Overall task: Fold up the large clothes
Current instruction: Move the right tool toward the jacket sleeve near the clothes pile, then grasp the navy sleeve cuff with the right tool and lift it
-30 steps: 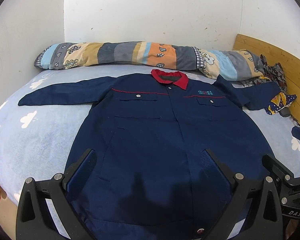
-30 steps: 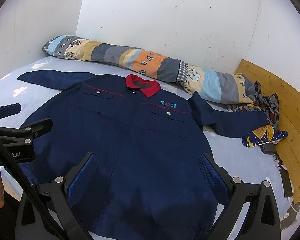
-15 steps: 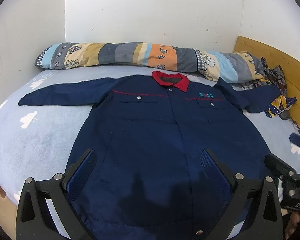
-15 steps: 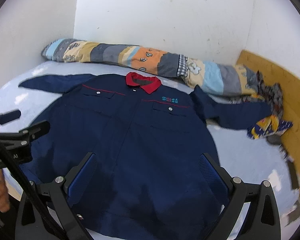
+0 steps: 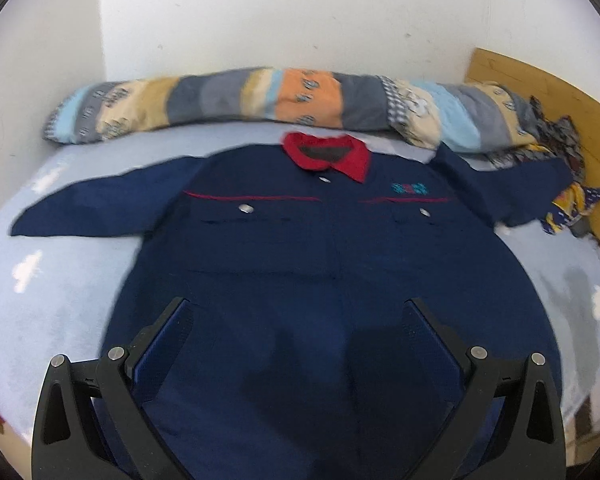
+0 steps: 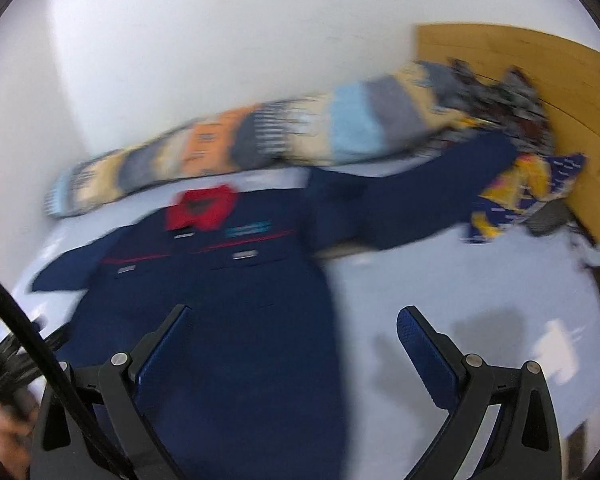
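Observation:
A navy work jacket (image 5: 300, 264) with a red collar (image 5: 328, 154) lies flat, front up, on the light blue bed (image 5: 60, 280), both sleeves spread out. My left gripper (image 5: 298, 320) is open and empty above the jacket's lower middle. My right gripper (image 6: 292, 324) is open and empty above the jacket's right edge (image 6: 324, 320); this view is blurred. The right sleeve (image 6: 412, 196) reaches toward the wooden board. The other gripper's frame shows at the left edge of the right wrist view (image 6: 16, 356).
A long striped pillow roll (image 5: 280, 100) lies along the white wall behind the jacket. A wooden headboard (image 5: 548, 92) stands at the right with patterned clothes (image 5: 572, 200) piled against it. The bed (image 6: 480, 300) shows light blue beside the jacket.
My right gripper has swung quickly to the right, toward the jacket's right side and sleeve. My left gripper has moved forward and slightly lower over the jacket. Both stay open.

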